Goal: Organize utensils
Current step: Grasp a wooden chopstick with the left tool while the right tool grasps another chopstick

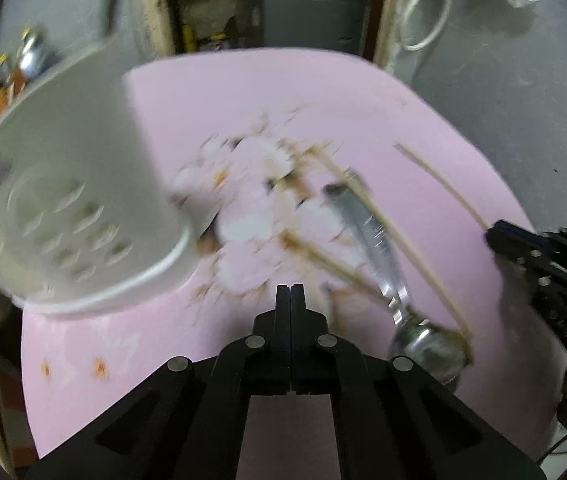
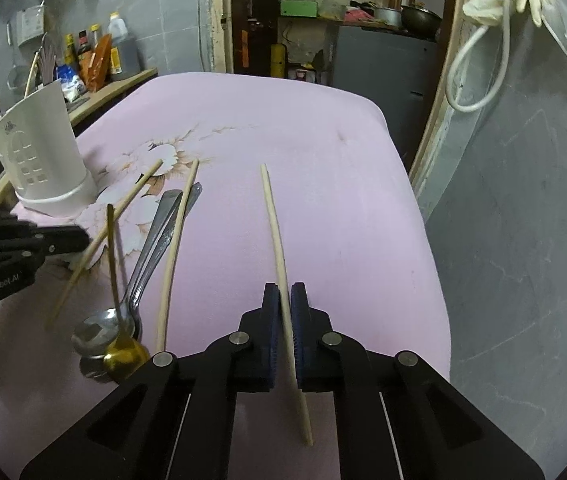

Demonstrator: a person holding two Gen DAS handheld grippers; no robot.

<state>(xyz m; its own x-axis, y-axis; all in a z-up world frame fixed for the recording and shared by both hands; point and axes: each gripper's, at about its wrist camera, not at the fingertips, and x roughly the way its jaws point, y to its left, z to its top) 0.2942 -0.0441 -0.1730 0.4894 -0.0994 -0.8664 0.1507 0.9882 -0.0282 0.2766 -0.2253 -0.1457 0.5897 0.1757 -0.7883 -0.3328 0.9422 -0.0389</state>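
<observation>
The right claw (image 2: 284,304) is clamping a chopstick (image 2: 274,232) between its blue pads, the stick running forward over the pink tabletop (image 2: 323,152). The left claw (image 1: 290,300) is sitting closed on nothing. Left of the held stick, more chopsticks (image 2: 175,248), two steel spoons (image 2: 151,248) and a gold spoon (image 2: 123,354) are lying loose. The white holder (image 2: 39,152) is standing beyond them. The step looks like pickup; next, lifting and carrying the stick to the holder. "GenRobot.AI" is showing on the left claw's body.

Pale chopstick (image 2: 279,264) clamped lengthwise, spoons (image 2: 151,248) heaped beside white holder (image 2: 43,156)
</observation>
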